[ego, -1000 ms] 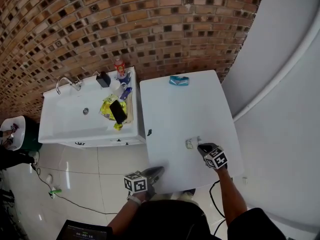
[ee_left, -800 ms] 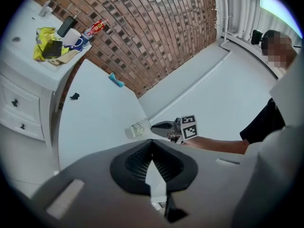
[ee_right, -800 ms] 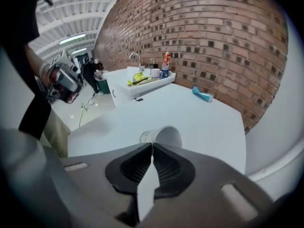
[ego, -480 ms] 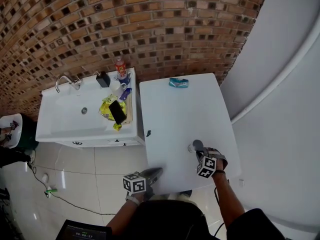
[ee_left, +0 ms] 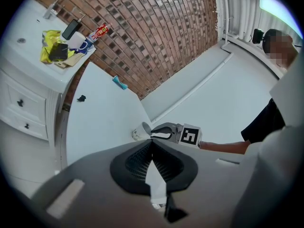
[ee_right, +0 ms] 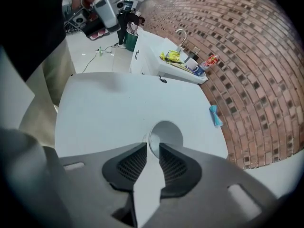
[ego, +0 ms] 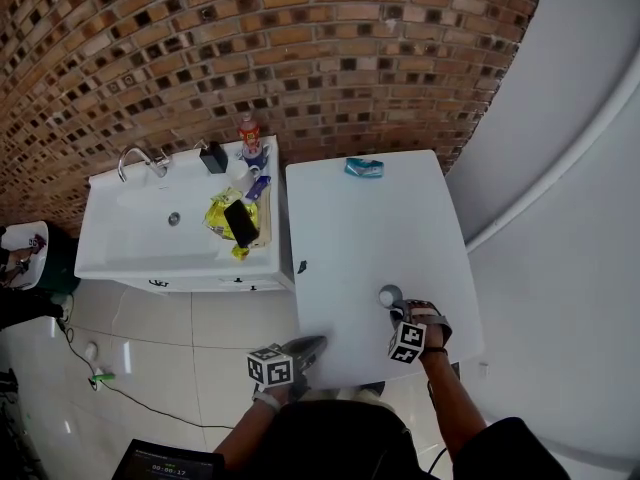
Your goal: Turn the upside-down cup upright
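The cup (ego: 388, 295) sat toward the near right part of the white table (ego: 350, 218), with the right gripper (ego: 394, 307) on it. In the right gripper view the cup (ee_right: 165, 136) showed its open mouth and pale inside, and the right gripper (ee_right: 152, 149) had its jaws clamped on the near side of the wall, one jaw inside the rim and one outside. From the left gripper view the cup (ee_left: 140, 131) leaned, mouth up and toward the right gripper (ee_left: 153, 133); whether its base touched the tabletop could not be told. The left gripper (ego: 316, 343) hung at the table's near edge, well apart from the cup, and its own view showed the left gripper (ee_left: 152, 144) with jaws together and nothing between them. A blue object (ego: 364, 168) lay at the far edge by the brick wall (ego: 250, 48), and a sink unit (ego: 150, 243) stood left of the table.
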Demonstrator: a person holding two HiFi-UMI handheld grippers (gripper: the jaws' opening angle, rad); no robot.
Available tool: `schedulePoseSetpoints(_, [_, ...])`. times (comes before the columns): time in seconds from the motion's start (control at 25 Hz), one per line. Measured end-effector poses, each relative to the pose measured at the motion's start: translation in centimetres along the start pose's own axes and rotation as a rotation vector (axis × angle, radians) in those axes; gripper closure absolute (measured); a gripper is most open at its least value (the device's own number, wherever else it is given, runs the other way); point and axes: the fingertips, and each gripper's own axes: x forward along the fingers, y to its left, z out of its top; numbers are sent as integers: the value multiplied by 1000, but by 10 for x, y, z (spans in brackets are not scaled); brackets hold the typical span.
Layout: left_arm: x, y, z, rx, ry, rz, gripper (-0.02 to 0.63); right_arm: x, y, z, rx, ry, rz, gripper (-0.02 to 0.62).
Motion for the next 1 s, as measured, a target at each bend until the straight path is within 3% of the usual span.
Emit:
schedulePoseSetpoints(0.16, [-2, -8, 0, 22, -12, 11, 591, -17, -8, 5, 73, -51, -35, 532])
schedulePoseSetpoints(0.36, [1, -26, -8, 83, -22, 35, 591, -76, -8, 18, 452, -285, -23, 537])
schedulePoseSetpoints(0.48, [8, -50, -18, 125, -35, 37, 591, -111, 7, 13, 607, -393, 9, 603])
schedulePoseSetpoints(1.0, [27, -158, -118, 152, -98, -11, 591, -192, 131, -26, 615, -528, 119, 603])
